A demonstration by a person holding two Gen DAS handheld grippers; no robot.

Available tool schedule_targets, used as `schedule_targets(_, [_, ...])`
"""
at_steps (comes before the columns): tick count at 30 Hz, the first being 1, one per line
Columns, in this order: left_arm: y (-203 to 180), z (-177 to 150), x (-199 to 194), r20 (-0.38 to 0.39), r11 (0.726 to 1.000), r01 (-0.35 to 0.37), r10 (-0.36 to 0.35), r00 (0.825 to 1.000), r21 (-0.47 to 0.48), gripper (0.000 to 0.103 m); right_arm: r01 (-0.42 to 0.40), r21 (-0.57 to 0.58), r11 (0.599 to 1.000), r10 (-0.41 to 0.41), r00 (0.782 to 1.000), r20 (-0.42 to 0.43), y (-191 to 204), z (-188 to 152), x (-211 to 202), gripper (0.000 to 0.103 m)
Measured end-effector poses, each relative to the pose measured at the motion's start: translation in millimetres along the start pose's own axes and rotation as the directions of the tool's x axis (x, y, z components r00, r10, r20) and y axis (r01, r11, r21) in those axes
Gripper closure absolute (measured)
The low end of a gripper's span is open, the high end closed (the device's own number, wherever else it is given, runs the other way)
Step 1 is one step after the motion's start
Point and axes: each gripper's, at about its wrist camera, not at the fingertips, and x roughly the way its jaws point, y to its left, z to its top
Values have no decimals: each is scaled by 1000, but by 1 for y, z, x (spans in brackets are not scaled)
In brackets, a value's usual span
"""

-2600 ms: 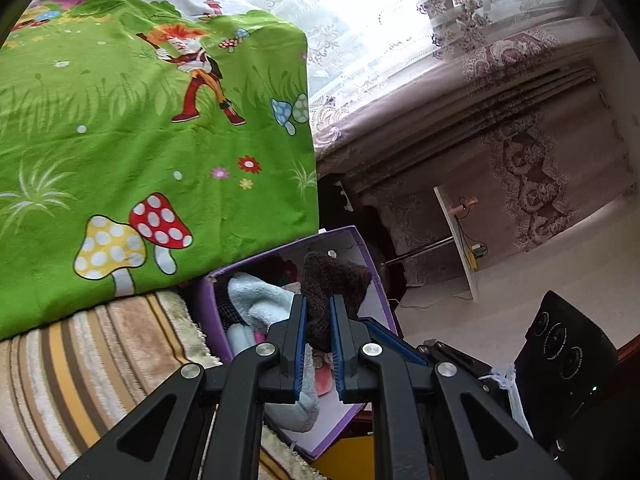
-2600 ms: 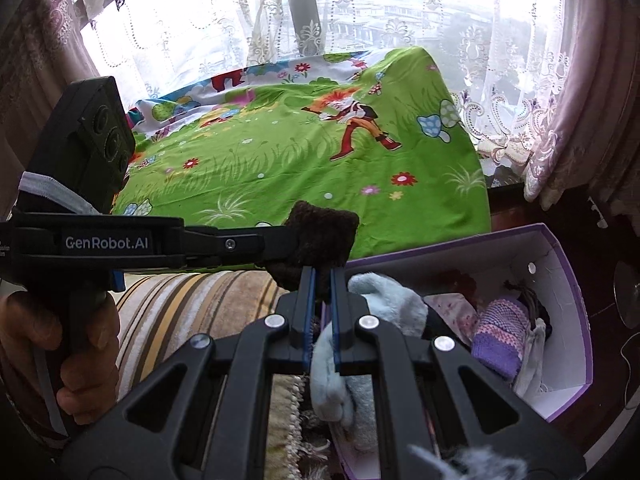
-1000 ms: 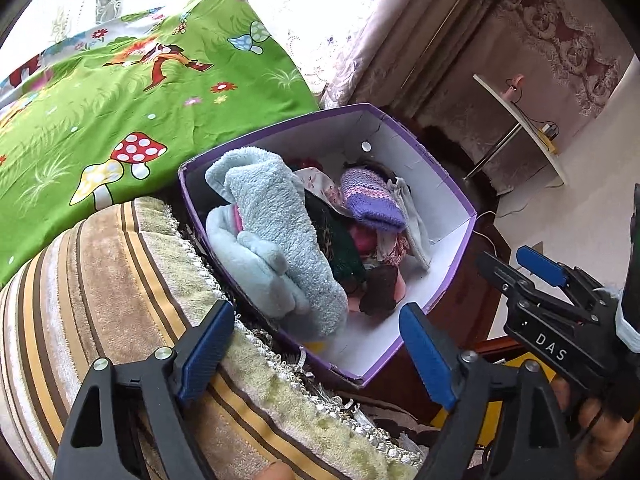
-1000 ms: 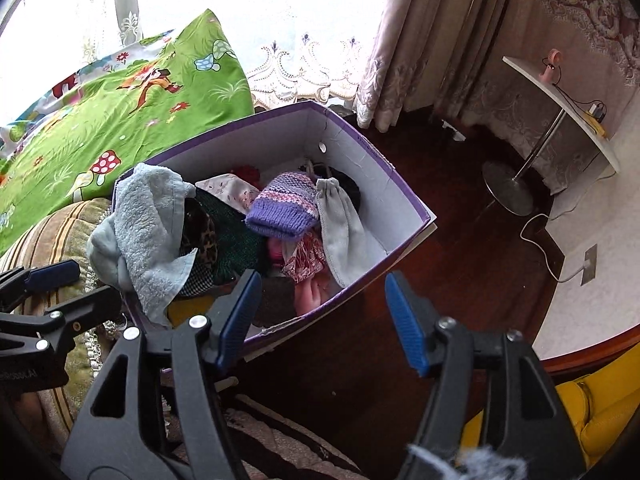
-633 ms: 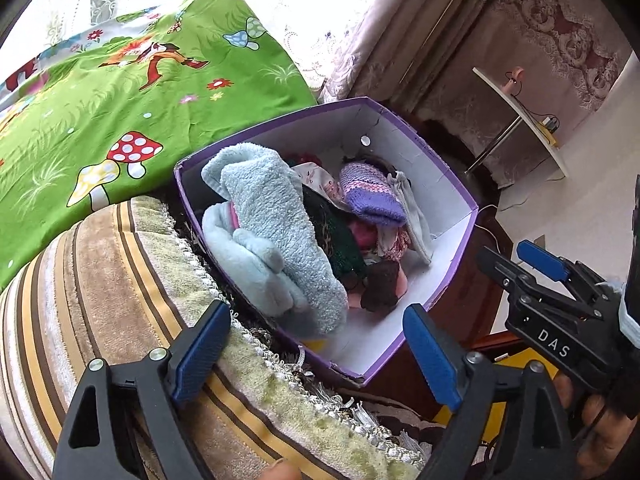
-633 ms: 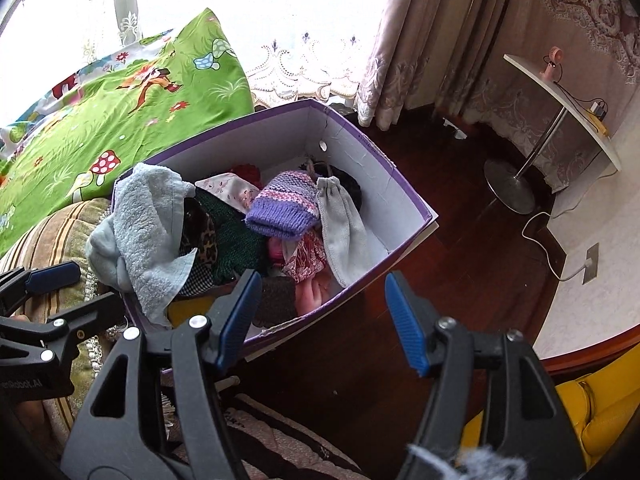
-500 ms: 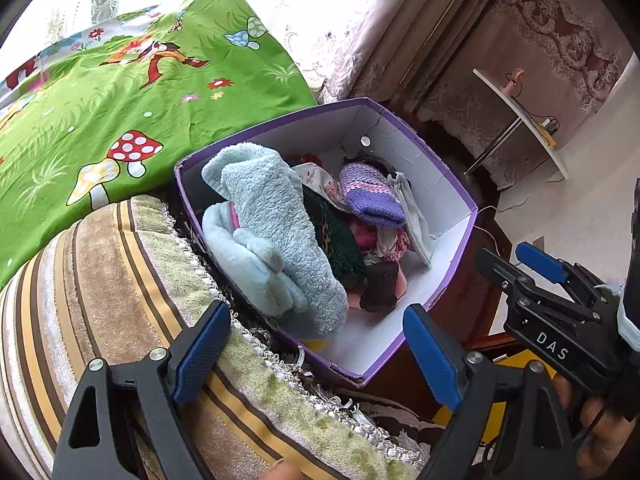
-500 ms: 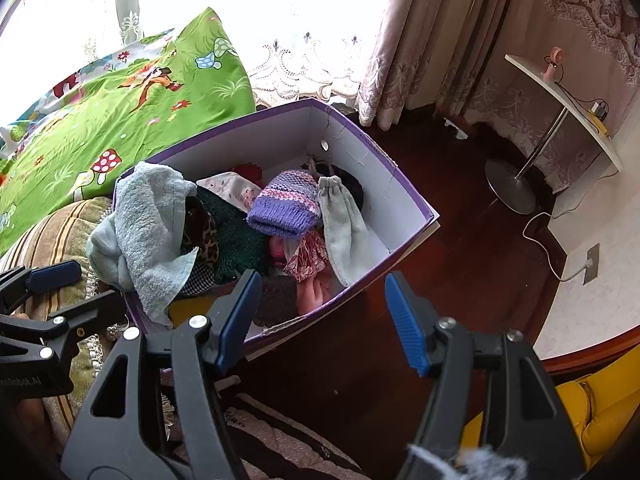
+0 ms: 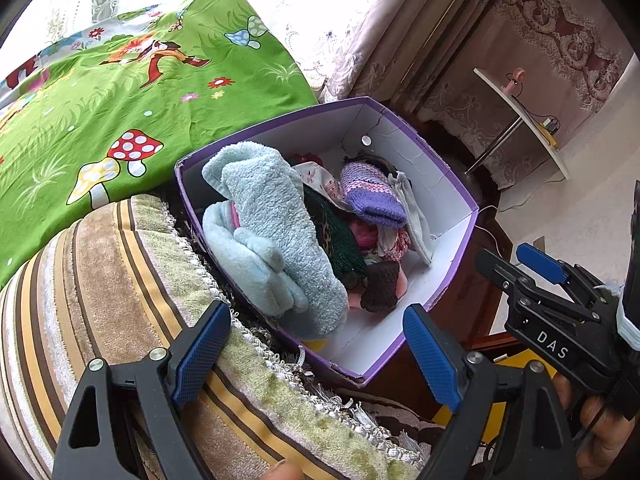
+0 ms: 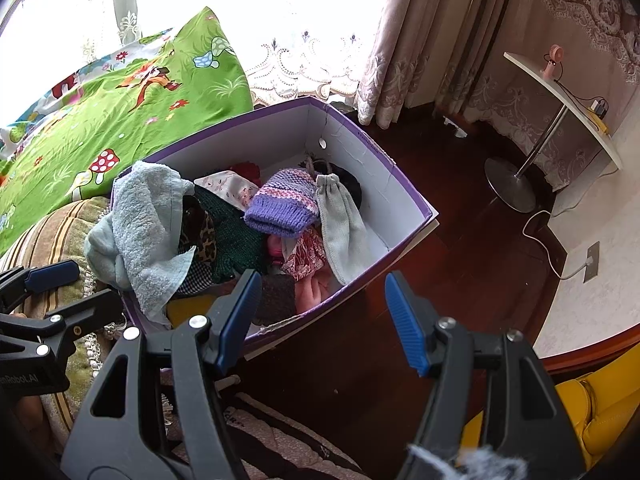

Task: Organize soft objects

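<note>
1. Nearest the left camera, the left tool (image 9: 316,344) hangs with its blue pads spread wide and nothing between them, above a striped cushion (image 9: 100,280) and the near corner of the box
2. Off to that side, the right tool (image 10: 320,312) is just as wide apart and bare, over the box's near edge and the dark wood floor (image 10: 460,240)
3. Just beyond both, the purple box (image 9: 452,176) sits against the cushion, holding the soft things
4. Inside it, a light blue towel (image 9: 276,220) drapes over the left wall; a small brown knit piece (image 9: 380,286) lies at the near end, beside a dark green knit (image 10: 232,236)
5. Farther in, a purple knit hat (image 10: 284,204) rests on top, a pale grey pouch (image 10: 340,224) touching it
6. Behind the box lies a green cartoon bedsheet (image 9: 120,92), with lace curtains (image 10: 420,40) past it
</note>
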Motion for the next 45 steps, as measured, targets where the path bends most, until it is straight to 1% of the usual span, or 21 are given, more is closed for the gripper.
schedule_targets(45, [0,-1,1,-1,1000,-1,1,1000,1,14,4,4,1000,-4,1000,-5,-1,-4,2,35])
